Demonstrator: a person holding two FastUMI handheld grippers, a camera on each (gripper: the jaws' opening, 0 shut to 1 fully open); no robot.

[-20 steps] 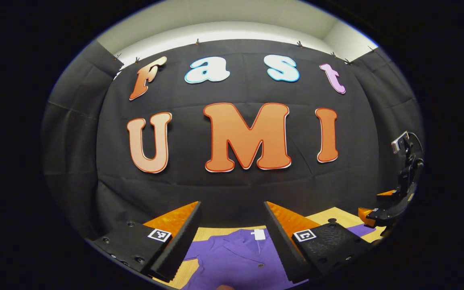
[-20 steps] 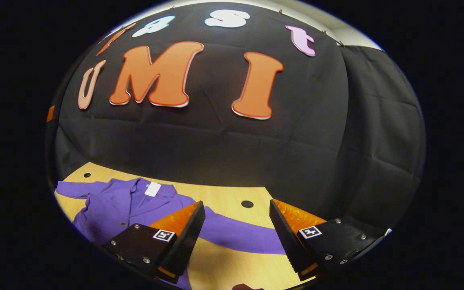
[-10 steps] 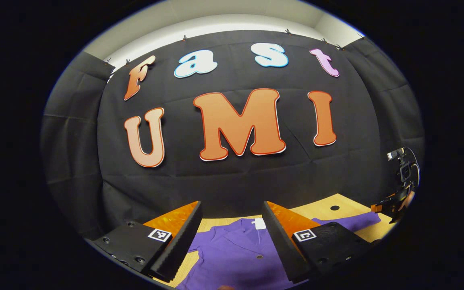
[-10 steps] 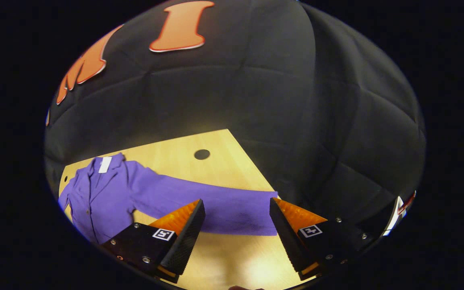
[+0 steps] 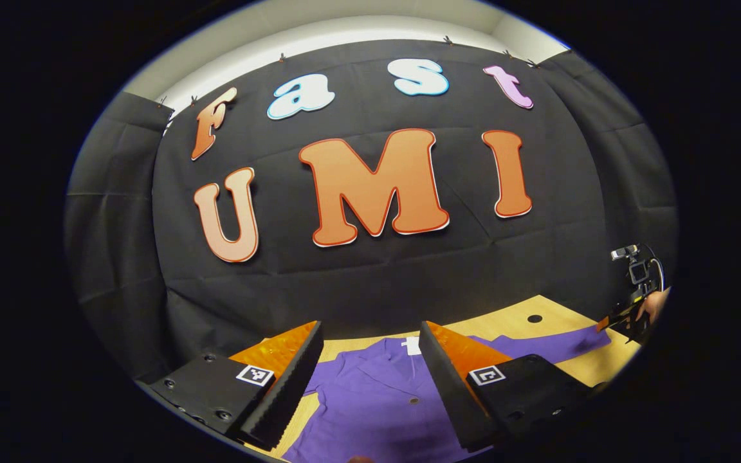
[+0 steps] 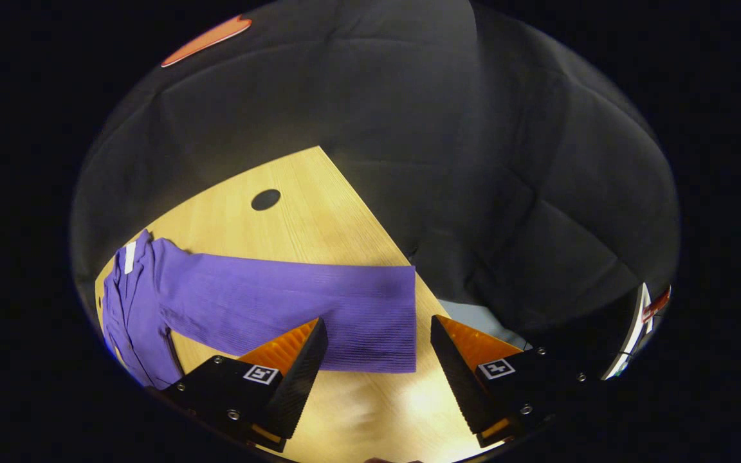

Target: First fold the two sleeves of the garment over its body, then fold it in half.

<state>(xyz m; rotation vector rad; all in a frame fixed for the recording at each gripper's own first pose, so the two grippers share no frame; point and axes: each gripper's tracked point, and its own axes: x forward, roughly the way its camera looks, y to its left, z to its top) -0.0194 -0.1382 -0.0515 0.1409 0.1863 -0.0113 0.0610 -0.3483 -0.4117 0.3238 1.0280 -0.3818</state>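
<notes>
Garment [image 5: 370, 399] flat on bench [image 6: 319, 212], sleeves unfolded. Soft, light knit, will drape. Right tool [image 6: 377, 363] spread over sleeve [image 6: 293, 308] cuff: pinch there. Left tool [image 5: 367, 379] spread above collar.

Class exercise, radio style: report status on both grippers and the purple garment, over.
Left gripper open above the garment body. Right gripper open at the cuff of the outstretched sleeve, not touching. Sleeves unfolded. Table around sleeve bare.
</notes>
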